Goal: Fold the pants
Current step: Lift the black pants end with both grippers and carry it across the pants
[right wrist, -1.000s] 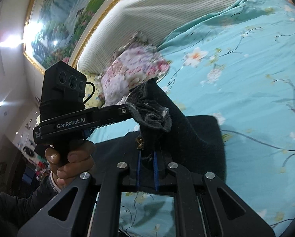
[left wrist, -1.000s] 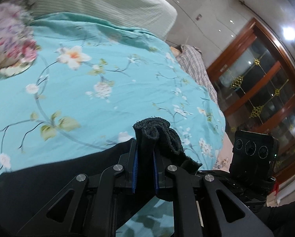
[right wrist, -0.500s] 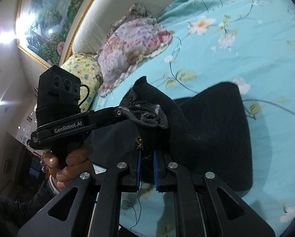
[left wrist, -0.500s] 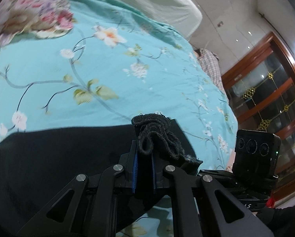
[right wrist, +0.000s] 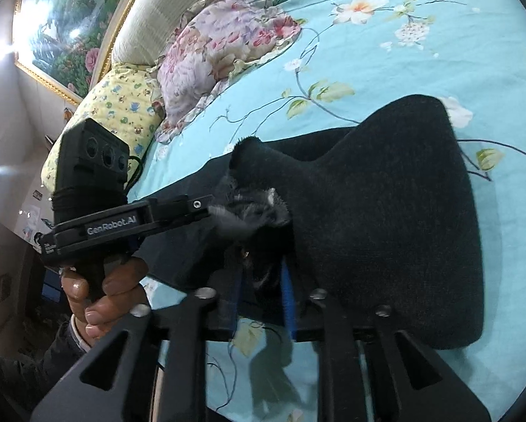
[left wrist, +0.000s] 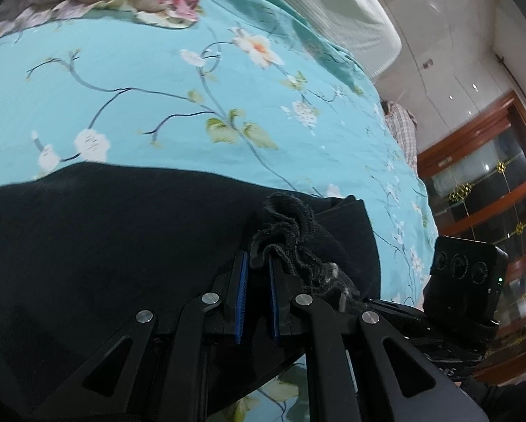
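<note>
Black pants (left wrist: pixel 115 239) lie across a turquoise floral bedsheet (left wrist: pixel 140 105). My left gripper (left wrist: pixel 257 263) is shut on a bunched, frayed edge of the pants (left wrist: pixel 291 225), low over the cloth. In the right wrist view the pants (right wrist: pixel 386 211) spread out flat to the right. My right gripper (right wrist: pixel 263 274) has its jaws spread a little with black cloth still between them. The left gripper (right wrist: pixel 199 207) reaches in from the left and holds the same bunch beside mine.
A floral pillow (right wrist: pixel 220 52) and a yellow pillow (right wrist: pixel 111 105) lie at the head of the bed by a padded headboard (right wrist: pixel 164 3). A plaid cloth (left wrist: pixel 403 130) lies at the bed's far edge. A wooden cabinet (left wrist: pixel 491 183) stands on the right.
Both grippers have carried the held edge forward and down, so more of the pants lies flat on the sheet. The right gripper's jaws have spread apart from their tight pinch.
</note>
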`<move>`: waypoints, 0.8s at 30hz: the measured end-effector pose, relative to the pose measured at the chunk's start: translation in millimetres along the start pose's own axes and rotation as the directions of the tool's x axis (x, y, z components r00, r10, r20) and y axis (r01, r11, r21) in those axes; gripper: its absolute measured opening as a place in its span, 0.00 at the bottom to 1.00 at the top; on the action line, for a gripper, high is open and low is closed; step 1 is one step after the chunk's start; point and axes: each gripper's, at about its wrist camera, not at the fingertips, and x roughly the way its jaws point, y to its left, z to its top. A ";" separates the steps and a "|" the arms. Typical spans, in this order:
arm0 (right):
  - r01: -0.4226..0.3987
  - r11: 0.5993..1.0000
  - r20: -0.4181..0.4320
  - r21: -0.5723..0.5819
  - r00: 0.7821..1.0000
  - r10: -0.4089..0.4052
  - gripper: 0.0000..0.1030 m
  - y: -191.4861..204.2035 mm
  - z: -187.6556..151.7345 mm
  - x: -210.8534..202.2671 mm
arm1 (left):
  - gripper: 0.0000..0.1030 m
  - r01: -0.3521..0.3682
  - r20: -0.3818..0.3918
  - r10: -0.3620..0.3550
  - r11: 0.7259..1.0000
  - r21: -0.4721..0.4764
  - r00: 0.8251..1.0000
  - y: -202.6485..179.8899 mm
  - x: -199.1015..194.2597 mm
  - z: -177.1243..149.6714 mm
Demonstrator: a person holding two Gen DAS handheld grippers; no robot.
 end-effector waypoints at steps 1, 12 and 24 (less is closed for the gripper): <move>-0.008 1.000 -0.003 -0.002 1.000 0.008 0.35 2.1 0.4 1.5 | 0.09 -0.005 0.001 0.005 1.000 -0.007 1.000 1.5 -1.1 -1.1; -0.006 0.999 -0.031 -0.048 1.000 0.004 0.39 18.0 -1.5 5.9 | 0.09 -0.078 0.093 0.090 0.989 -0.125 0.992 23.4 -34.2 -24.2; -0.055 0.994 -0.056 -0.099 0.997 0.049 0.42 41.8 1.5 12.4 | 0.33 -0.164 0.214 0.213 0.960 -0.227 0.953 40.6 -87.1 -55.2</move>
